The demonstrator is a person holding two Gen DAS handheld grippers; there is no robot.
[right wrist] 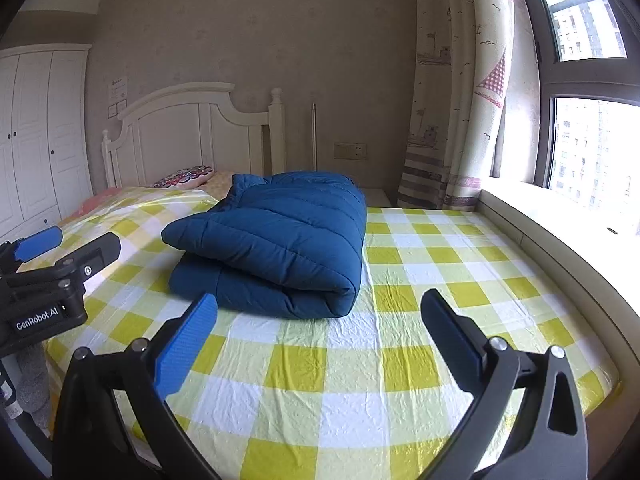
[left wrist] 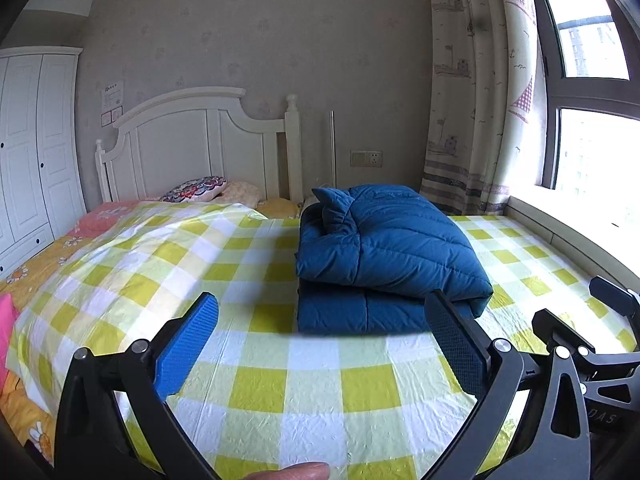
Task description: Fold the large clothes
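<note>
The blue padded coat lies folded into a thick, squarish bundle on the bed, toward the headboard end and roughly midway across the mattress. I see it doubled over itself: a puffy upper layer with quilted seams running across it rests on a flatter lower layer, the rounded fold facing the window side in my right view. At the far corner a small flap of the same fabric sticks up, clearer in my left view. Nothing here serves as a container; the coat sits straight on the yellow, white and pale green checked cover, which is creased and glossy. My left tool hangs in front of the bundle's near edge with its jaws spread wide and nothing between them, the dark pad overlapping the coat's corner in the view without visibly pressing it. My right tool is likewise wide open and empty, hovering over the checked cover just short of the coat. Beyond the coat, patterned pillows lie against the white headboard, a white wardrobe stands on the far side, and a printed curtain hangs beside the window.
</note>
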